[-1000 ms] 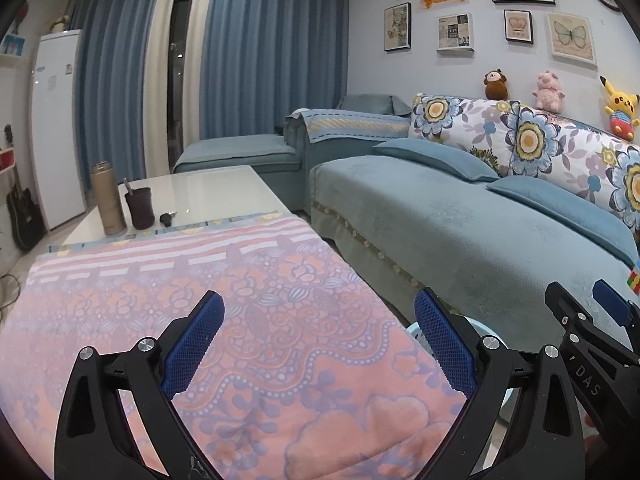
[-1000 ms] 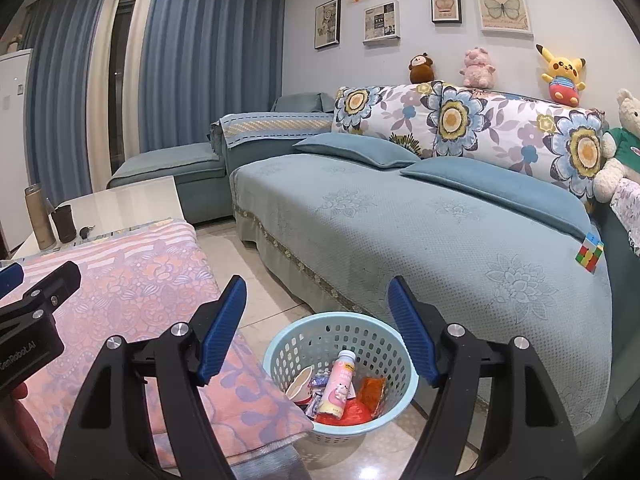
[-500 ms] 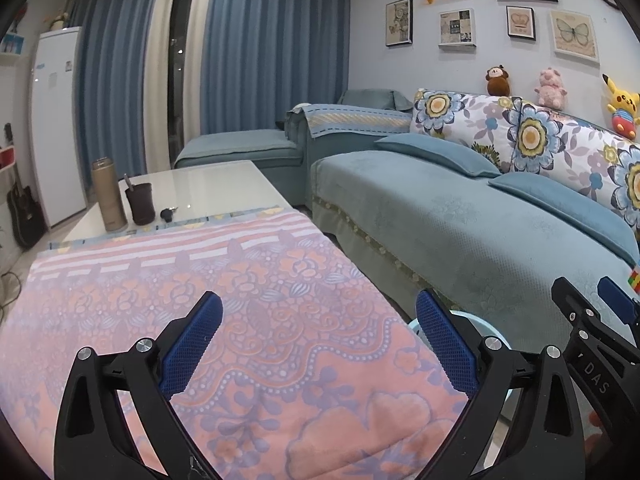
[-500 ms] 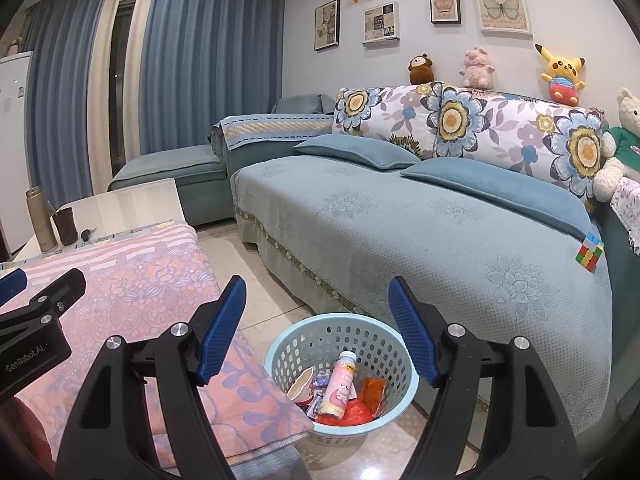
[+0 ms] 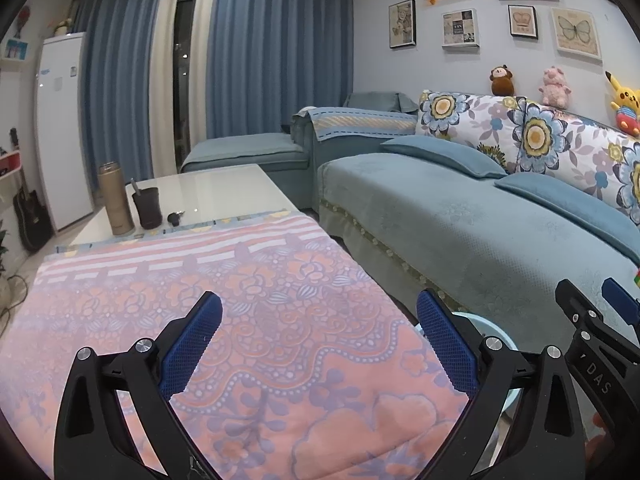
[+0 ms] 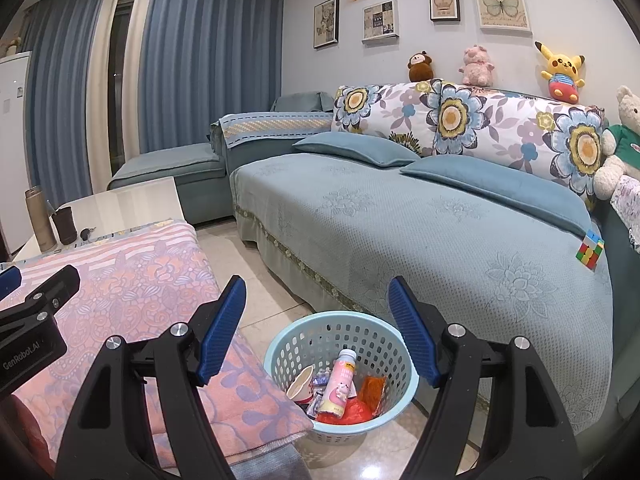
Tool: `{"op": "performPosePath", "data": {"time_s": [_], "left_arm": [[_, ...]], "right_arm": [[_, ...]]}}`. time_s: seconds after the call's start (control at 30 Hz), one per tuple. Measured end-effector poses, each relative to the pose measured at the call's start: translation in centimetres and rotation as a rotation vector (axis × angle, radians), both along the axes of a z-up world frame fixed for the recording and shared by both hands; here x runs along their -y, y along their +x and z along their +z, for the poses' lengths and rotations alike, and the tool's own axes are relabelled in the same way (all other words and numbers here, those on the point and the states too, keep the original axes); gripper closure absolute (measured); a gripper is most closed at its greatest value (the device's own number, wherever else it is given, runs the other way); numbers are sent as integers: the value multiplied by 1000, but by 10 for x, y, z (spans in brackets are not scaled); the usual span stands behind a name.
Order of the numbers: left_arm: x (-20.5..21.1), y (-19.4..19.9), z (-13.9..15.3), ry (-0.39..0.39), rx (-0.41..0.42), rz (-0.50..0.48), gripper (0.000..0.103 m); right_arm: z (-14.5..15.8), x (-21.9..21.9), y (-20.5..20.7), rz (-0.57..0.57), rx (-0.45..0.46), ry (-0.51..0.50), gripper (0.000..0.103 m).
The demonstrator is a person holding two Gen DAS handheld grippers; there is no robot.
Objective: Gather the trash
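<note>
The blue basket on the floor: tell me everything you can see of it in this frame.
The basket is a round, light blue plastic bin with a smooth rim and perforated walls. It stands upright on the tiled floor, between the pink patterned cloth and the sofa. Inside lie a pink-and-white bottle leaning upright, an orange wrapper, something red, a beige cup-like piece and smaller scraps. The cloth's corner overlaps its near left side.

Over the light blue basket (image 6: 276,354) the way down is open: nothing covers its mouth. Inside, a pink bottle (image 6: 339,382), a paper cup (image 6: 301,385) and red wrappers (image 6: 347,416) fill the bottom. The pink patterned cloth (image 6: 132,288) hangs close at its left rim, possibly touching; the sofa (image 6: 420,240) crowds its right.
</note>
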State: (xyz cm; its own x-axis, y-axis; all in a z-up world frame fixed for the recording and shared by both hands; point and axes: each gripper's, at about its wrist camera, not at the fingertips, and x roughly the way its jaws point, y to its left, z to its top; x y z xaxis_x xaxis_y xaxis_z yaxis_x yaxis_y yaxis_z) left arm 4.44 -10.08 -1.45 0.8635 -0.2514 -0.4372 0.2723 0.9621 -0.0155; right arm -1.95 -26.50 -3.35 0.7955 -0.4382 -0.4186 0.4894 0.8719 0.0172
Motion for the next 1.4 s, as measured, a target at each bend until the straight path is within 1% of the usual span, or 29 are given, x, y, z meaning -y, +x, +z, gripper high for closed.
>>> {"op": "performPosePath", "data": {"time_s": [1.4], "left_arm": [[0,-1,-1,7,6,1,8]], "right_arm": [[-2,4,-1,-3,-6,17,33]]}}
